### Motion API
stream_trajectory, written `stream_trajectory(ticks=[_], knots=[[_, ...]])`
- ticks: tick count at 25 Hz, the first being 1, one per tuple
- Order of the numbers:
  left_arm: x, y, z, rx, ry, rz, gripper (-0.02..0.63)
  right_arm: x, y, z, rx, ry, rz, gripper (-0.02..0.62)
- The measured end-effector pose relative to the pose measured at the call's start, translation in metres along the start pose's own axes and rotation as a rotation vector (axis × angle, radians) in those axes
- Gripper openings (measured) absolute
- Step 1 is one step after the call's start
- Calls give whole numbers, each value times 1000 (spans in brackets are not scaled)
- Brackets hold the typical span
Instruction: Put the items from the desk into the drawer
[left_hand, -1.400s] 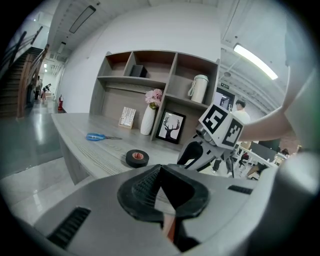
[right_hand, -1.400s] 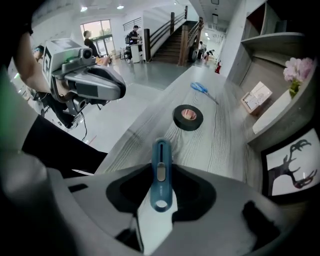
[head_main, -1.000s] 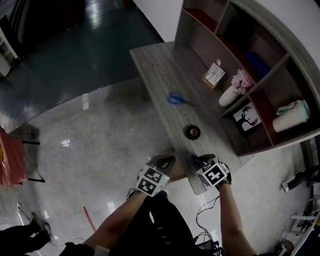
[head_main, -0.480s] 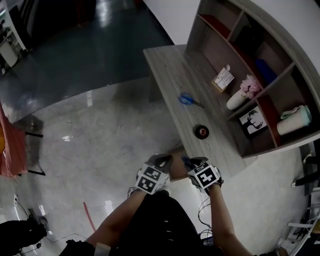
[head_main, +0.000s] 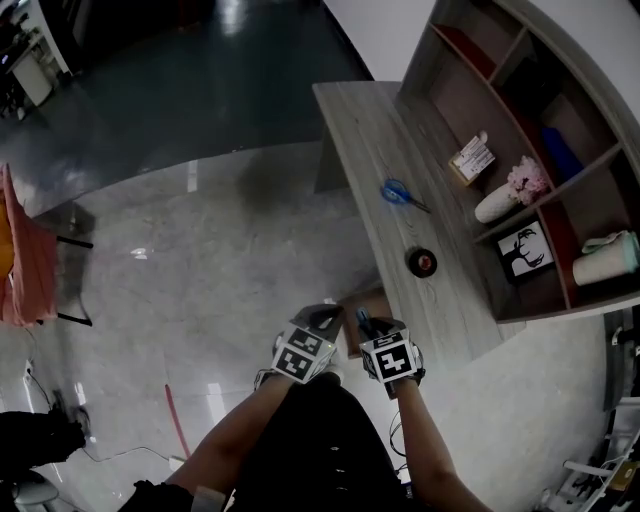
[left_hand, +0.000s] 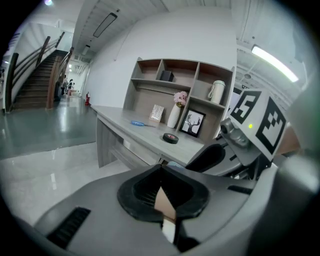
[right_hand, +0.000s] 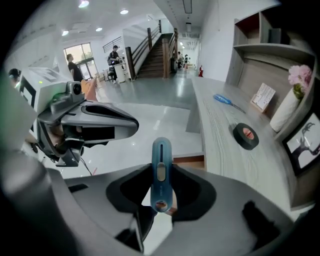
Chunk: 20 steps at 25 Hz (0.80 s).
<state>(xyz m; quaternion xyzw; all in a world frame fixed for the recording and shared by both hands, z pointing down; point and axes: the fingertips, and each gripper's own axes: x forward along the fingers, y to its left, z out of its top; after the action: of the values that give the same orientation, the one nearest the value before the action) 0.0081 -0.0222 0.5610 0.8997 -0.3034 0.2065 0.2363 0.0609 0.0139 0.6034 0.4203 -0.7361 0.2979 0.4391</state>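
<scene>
Plainly, the right claw (right_hand: 161, 172) is pinching a blue utility knife (right_hand: 161, 155) across its body. The knife stands upright between the pads, its slider faces the camera, and no brand can be read on it. The left claw (left_hand: 160, 167) has its tips pressed together with nothing between them. Each claw carries a cube of black-and-white square markers, patterns only, without letters. In the head view the two claws sit side by side, left claw (head_main: 325, 318) and right claw (head_main: 366, 322). Both are at the near end of the surface (head_main: 370, 150), and the knife overlaps the brown inside of the open drawer (head_main: 372, 300) below the surface's front edge. Further along the grey wood-grain surface lies a black tape roll (head_main: 421, 263), and beyond it a pair of blue-handled scissors (head_main: 398, 192), the two well apart. Against the shelf unit (head_main: 470, 60) at the back stand a small printed card (head_main: 471, 158), whose print is too small to read, a white vase (head_main: 497, 205) with pink flowers, and a framed deer picture (head_main: 525, 250).
</scene>
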Motion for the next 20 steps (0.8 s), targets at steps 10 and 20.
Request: stream_trajectory(ticks=[10, 20], knots=[[20, 18, -25, -62, 27, 3, 9, 46, -4, -14, 102, 24, -6, 130], [30, 36, -46, -95, 65, 26, 9, 85, -18, -30, 157, 59, -54, 130]])
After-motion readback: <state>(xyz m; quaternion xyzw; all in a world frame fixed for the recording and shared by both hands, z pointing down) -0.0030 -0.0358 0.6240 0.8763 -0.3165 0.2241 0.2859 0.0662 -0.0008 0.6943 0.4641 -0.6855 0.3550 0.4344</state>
